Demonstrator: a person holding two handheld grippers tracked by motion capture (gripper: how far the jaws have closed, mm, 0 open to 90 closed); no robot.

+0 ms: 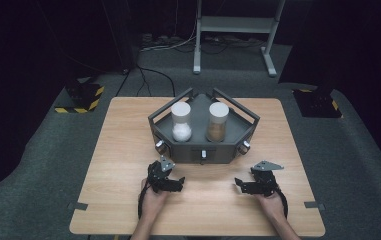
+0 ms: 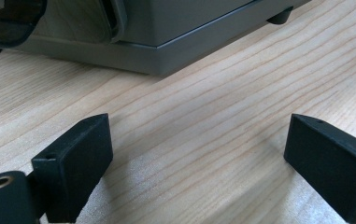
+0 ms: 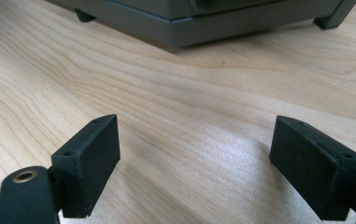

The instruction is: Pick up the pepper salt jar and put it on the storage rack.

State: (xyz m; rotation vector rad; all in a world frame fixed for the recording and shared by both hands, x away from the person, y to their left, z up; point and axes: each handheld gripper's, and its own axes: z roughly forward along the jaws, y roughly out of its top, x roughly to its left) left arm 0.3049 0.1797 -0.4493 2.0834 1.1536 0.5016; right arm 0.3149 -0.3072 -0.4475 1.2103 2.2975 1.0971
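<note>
Nothing started yet, I'd say: my left gripper [image 1: 176, 183] and right gripper [image 1: 240, 185] both rest on the light wooden table [image 1: 118, 165], jaws spread wide, grasping nothing. The dark grey angular metal rack [image 1: 203, 135] sits just ahead, untouched. Count: two white-capped clear jars, one with white powder [image 1: 181, 121], one with brown powder [image 1: 217, 121]; three small knobs on the front, probably. All handling remains.
</note>
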